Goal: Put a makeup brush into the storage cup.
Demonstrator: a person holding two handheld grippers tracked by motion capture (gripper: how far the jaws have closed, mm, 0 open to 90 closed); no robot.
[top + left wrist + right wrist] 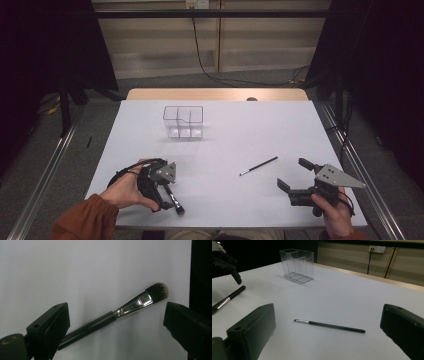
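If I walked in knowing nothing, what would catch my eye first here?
Probably the clear plastic organizer standing alone toward the far side of the white table. Then the two brushes: a thick one lying between the open left gripper, and a thin one mid-table, ahead of the open right gripper.

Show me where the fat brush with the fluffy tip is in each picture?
High view: the fat brush lies bottom left, under the left gripper.
Left gripper view: in the middle, slanting up right between the open jaws.
Right gripper view: at the far left edge.
Shared landmark: the clear box, seen in the high and right gripper views.
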